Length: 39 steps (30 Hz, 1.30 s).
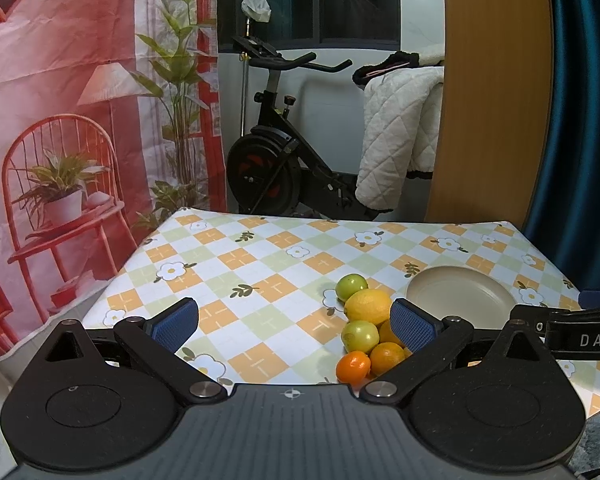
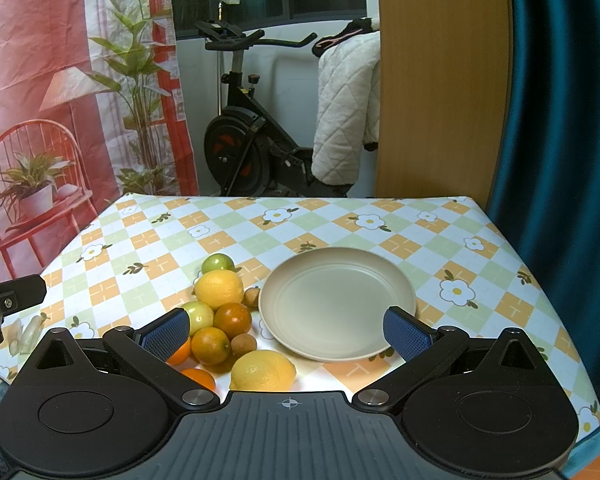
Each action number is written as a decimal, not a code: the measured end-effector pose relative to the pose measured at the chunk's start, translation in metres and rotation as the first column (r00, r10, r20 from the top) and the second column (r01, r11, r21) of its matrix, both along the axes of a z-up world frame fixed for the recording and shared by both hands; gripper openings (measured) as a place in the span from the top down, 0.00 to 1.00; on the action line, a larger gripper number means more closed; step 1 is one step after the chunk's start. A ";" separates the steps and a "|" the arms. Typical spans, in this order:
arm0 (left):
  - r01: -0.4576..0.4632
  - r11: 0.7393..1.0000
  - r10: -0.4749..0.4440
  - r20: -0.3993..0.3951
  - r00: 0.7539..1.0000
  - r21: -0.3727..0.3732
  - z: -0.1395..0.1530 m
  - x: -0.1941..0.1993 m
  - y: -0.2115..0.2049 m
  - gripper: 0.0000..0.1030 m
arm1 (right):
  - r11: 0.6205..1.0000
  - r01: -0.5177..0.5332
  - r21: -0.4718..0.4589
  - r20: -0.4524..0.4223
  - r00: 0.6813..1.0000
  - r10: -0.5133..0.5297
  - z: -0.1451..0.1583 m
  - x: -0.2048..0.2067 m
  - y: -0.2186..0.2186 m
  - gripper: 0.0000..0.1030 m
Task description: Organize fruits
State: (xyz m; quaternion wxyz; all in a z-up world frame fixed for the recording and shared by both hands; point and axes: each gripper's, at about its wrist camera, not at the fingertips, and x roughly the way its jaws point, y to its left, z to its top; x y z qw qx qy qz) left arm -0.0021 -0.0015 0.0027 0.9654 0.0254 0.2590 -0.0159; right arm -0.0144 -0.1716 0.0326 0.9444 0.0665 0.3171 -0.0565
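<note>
Right wrist view: the right gripper (image 2: 286, 332) is held wide apart, empty, with the nearest lemon (image 2: 263, 370) just below-left, its long axis crosswise; the plate (image 2: 336, 272) lies ahead. The left gripper (image 1: 296, 326) is likewise spread.

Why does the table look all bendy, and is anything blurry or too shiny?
Right wrist view: the fisheye lens bows the table edges and the wooden panel; the plate and lemon stay sharp, with soft shadows and no harsh glare. Left wrist view: the same bending, strongest at the edges; the fruit pile is clear.
</note>
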 end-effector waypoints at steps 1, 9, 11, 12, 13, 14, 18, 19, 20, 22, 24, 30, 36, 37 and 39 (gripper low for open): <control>0.003 1.000 -0.003 -0.002 1.000 -0.003 0.000 0.000 0.000 0.00 | 1.000 -0.001 0.001 -0.001 1.000 0.001 0.000 0.000 0.000 0.00; -0.004 1.000 0.004 -0.001 1.000 -0.010 0.000 0.000 0.003 0.00 | 1.000 0.000 -0.001 0.000 1.000 0.000 0.001 0.000 0.000 0.00; -0.002 1.000 0.002 0.002 1.000 -0.009 0.000 0.000 0.002 0.00 | 1.000 -0.003 -0.002 0.000 1.000 0.003 0.000 0.000 -0.001 0.00; -0.002 1.000 0.002 0.002 1.000 -0.008 0.000 0.000 0.002 0.00 | 1.000 -0.003 -0.002 0.000 1.000 0.003 0.000 0.000 -0.001 0.00; -0.001 1.000 0.001 0.002 1.000 -0.008 0.000 0.000 0.002 0.00 | 1.000 -0.004 -0.002 0.000 1.000 0.004 0.000 0.000 0.000 0.00; -0.001 1.000 0.001 0.002 1.000 -0.008 0.000 0.000 0.002 0.00 | 1.000 -0.003 -0.001 0.000 1.000 0.003 0.000 0.000 -0.001 0.00; -0.001 1.000 0.001 0.003 1.000 -0.008 0.000 0.000 0.002 0.00 | 1.000 -0.001 -0.001 0.000 1.000 0.001 0.000 0.000 0.000 0.00; -0.002 1.000 0.002 0.002 1.000 -0.008 0.000 0.000 0.002 0.00 | 1.000 -0.001 0.000 0.000 1.000 0.001 -0.002 -0.001 -0.001 0.00; -0.001 1.000 0.001 0.003 1.000 -0.008 0.000 0.000 0.002 0.00 | 1.000 -0.001 -0.001 0.000 1.000 0.001 -0.001 -0.001 -0.001 0.00; -0.001 1.000 0.001 0.003 1.000 -0.009 0.000 0.000 0.002 0.00 | 1.000 -0.002 -0.001 0.000 1.000 0.002 -0.001 -0.001 0.000 0.00; -0.001 1.000 0.001 0.003 1.000 -0.009 -0.001 0.000 0.002 0.00 | 1.000 -0.001 0.000 0.000 1.000 0.001 -0.002 -0.001 -0.001 0.00; -0.015 1.000 0.015 -0.014 1.000 -0.018 -0.002 0.002 0.003 0.00 | 1.000 -0.003 -0.004 0.003 1.000 0.003 -0.001 -0.001 0.000 0.00; -0.039 0.999 0.039 -0.002 0.999 -0.034 -0.002 0.004 0.009 0.00 | 1.000 -0.019 0.005 0.014 1.000 0.018 -0.003 -0.004 0.004 0.00; -0.038 0.999 0.038 -0.004 0.999 -0.036 -0.002 0.005 0.009 0.00 | 1.000 -0.023 0.008 0.015 1.000 0.023 -0.003 -0.003 0.004 0.00; -0.032 0.999 0.032 -0.008 0.999 -0.037 -0.004 0.009 0.008 0.01 | 0.999 -0.035 0.011 0.018 0.999 0.035 -0.004 -0.002 0.003 0.00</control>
